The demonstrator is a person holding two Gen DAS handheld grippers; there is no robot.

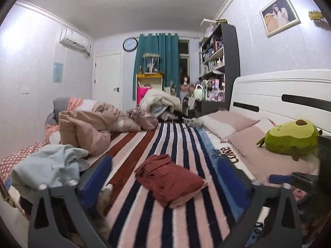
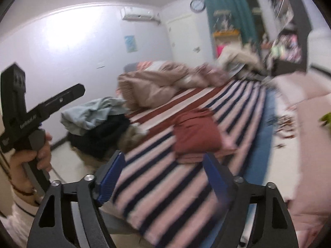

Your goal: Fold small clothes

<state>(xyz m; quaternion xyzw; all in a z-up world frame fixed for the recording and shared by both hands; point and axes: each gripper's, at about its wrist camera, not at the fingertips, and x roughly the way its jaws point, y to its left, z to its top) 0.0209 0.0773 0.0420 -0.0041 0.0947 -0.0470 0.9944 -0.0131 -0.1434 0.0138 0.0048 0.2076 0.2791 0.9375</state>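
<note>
Left wrist view: The left tool [image 1: 165, 184] has its blue-padded fingers [image 1: 97, 177] spread wide, with nothing between them. A folded dark red cloth garment [image 1: 170, 178], with a pale pink layer showing under its near edge, lies mid-bed on the bed's striped blanket [image 1: 186, 144], which is banded in pink, white, navy and brick red. A crumpled pale blue garment [image 1: 47, 165] rests at the left edge of the bed, just beside the left finger. A bunched beige quilt [image 1: 89, 128] occupies the far left part of the bed. Two pink pillows [image 1: 248, 142] lie against the white headboard [image 1: 279, 95] at the right edge; a green plush toy [image 1: 289, 138] sits on the nearer pillow. The room contains a teal curtain [image 1: 157, 62], a round wall clock [image 1: 130, 44], a wall air conditioner [image 1: 74, 41], a dark shelf unit [image 1: 223, 57] and a framed picture [image 1: 279, 14]. Lettering on the bed sheet beside the pillows is not legible.

Right wrist view (blurred): The right tool [image 2: 165, 171] has its fingers apart, with nothing gripped. The dark red garment [image 2: 196, 132] lies on the striped blanket [image 2: 165, 186] beyond the fingertips. The pale blue garment [image 2: 93, 113] rests on a dark pile [image 2: 99, 140] at the left edge of the bed. A hand [image 2: 31, 153] holds the handle of the other tool. White print on that handle cannot be read.
</note>
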